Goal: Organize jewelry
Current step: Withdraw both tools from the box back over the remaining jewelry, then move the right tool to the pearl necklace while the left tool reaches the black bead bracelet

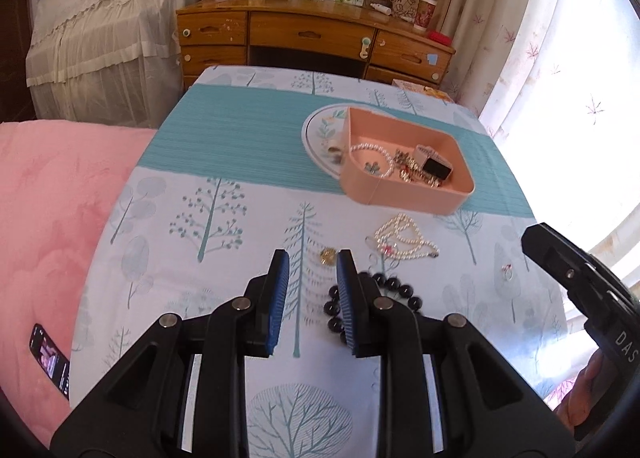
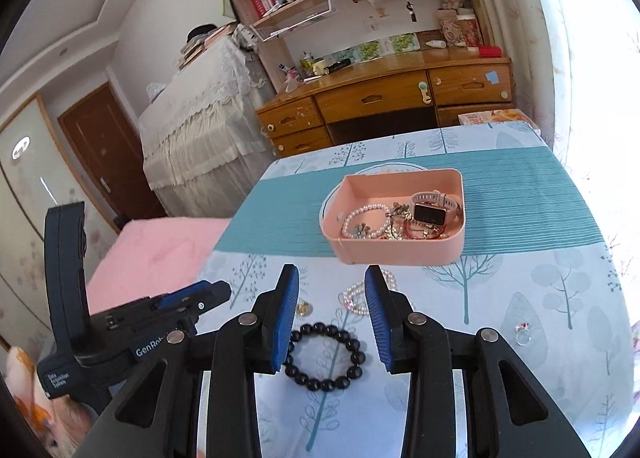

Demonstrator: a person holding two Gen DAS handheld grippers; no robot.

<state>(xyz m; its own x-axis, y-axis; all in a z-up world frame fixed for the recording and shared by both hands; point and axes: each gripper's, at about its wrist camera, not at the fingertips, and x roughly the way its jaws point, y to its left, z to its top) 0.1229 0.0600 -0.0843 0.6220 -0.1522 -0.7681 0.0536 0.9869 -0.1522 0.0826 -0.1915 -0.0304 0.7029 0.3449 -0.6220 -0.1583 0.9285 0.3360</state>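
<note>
A pink box [image 1: 404,198] [image 2: 400,250] on the table holds a pearl bracelet, a watch and several small pieces. On the cloth in front of it lie a pearl necklace [image 1: 404,238] [image 2: 354,294], a black bead bracelet [image 1: 394,286] [image 2: 324,356], a small gold piece [image 1: 328,256] [image 2: 303,308] and a ring [image 1: 508,272] [image 2: 523,334]. My left gripper [image 1: 312,262] is open and empty, the gold piece just beyond its tips. My right gripper [image 2: 332,278] is open and empty above the black bracelet.
A patterned plate [image 1: 320,134] lies under the box's far left side. A pink bed [image 1: 48,218] with a phone [image 1: 50,358] borders the table on the left. A wooden desk [image 1: 312,38] stands behind, curtains [image 1: 560,58] at the right.
</note>
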